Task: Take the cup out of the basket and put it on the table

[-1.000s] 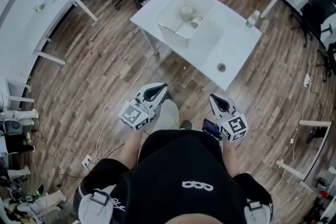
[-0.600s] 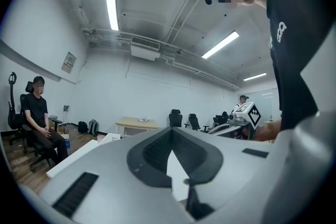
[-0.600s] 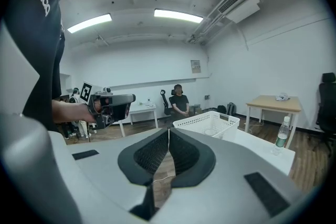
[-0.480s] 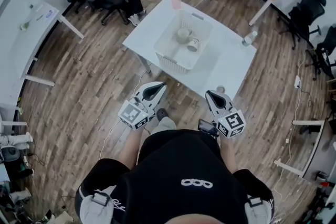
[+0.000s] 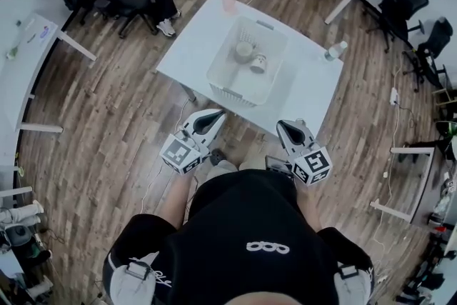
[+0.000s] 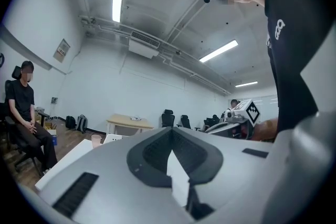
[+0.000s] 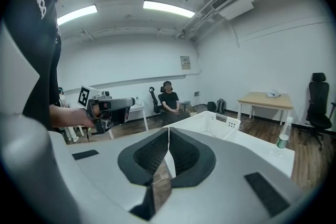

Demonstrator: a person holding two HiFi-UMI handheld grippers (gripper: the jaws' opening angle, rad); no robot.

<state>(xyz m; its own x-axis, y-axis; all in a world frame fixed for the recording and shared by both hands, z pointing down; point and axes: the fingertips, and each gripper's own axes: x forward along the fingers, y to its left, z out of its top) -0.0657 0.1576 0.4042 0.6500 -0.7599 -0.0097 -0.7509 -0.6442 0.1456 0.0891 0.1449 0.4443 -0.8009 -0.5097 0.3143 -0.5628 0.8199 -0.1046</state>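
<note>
Awaiting removal: cup [image 5: 245, 50] inside the white basket [image 5: 227, 93] on the white surface [image 5: 191, 46], at twelve o'clock from the person; left gripper [image 5: 216, 113] and right gripper [image 5: 283, 125] well short of it, fingers closed together, holding nothing.

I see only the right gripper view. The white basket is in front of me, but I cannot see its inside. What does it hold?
Observer: The head view shows what look like two small cups in the basket: a grey cup and a second cup close beside it.
Operator: Is the left gripper holding something?
Observer: No. In the left gripper view the left gripper has its jaws together, with nothing between them.
Operator: Is anything behind the basket?
Observer: Yes, a pink cup stands on the table at its far corner.
</note>
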